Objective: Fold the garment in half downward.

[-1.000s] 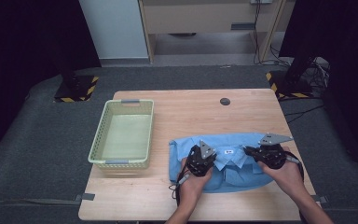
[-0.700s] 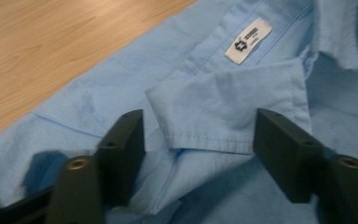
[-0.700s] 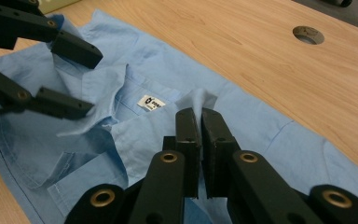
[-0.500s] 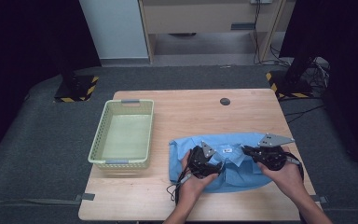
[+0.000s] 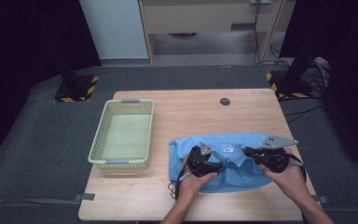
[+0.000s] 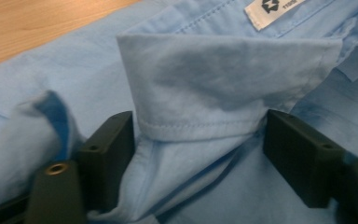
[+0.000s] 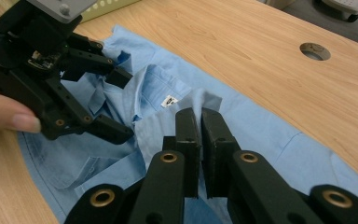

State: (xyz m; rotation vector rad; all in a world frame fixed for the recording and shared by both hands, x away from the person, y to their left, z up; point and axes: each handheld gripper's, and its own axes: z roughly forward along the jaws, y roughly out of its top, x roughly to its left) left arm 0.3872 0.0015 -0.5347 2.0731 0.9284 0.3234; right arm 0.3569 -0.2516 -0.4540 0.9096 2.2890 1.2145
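High view: light blue cotton button shirt (image 5: 235,163) lies flat on near right part of pale wooden table (image 5: 191,112), long axis left-right, collar facing up. Left gripper (image 5: 214,165) and right gripper (image 5: 249,153) both at collar area. Pale green perforated plastic basket (image 5: 122,135) left of shirt, empty.

Left gripper view: jaws spread wide, collar flap between them, not pinched. White neck label (image 6: 272,7) beyond.

Right gripper view: jaws pressed together, thin fold of shirt fabric between them; grip on it uncertain.
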